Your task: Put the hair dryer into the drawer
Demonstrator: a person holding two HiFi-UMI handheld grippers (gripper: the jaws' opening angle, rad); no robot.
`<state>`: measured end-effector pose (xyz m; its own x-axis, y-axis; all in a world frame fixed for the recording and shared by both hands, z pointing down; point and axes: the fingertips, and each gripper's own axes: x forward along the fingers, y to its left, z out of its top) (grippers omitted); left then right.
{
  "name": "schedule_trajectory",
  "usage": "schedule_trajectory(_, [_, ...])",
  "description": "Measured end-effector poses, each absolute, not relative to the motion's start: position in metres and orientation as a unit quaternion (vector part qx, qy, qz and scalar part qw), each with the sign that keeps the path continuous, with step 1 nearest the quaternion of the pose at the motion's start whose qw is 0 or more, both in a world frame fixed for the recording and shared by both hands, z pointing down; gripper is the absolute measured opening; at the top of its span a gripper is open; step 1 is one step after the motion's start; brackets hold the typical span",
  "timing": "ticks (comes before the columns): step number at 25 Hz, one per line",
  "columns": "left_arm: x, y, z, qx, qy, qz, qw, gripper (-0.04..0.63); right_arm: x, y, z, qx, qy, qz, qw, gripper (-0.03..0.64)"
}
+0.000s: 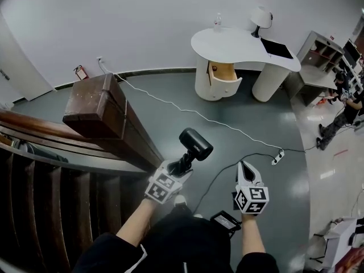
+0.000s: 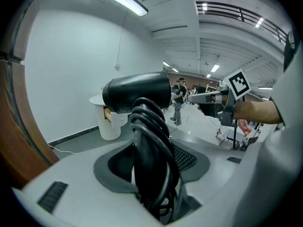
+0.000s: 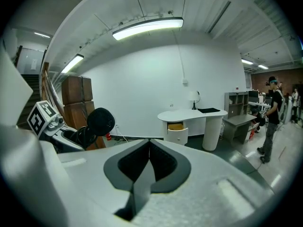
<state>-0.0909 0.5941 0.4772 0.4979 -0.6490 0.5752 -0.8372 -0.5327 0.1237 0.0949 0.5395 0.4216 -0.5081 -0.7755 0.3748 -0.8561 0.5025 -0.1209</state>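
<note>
Left tool [image 1: 181, 168] around hair dryer [image 1: 195, 143] handle, mostly under coiled cord [image 2: 156, 141]

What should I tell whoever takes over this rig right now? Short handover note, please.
The left gripper is shut on the handle of the hair dryer, whose cord is wound round the handle.
The right gripper is shut and empty.
The drawer stands open in the white desk across the room.
Done: dryer picked up, drawer open.
Left to do: walk over, lay the dryer in the drawer, release. Probably mind the white cable and power strip on the way.
</note>
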Motion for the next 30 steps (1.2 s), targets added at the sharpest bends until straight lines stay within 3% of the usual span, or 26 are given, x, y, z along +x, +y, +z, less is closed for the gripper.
schedule_trajectory(30, [-0.117,0.453,0.504,0.839,-0.426,0.251,0.225,0.218,0.057,0.391,0.443,0.471,-0.852,0.180,0.140,0.000])
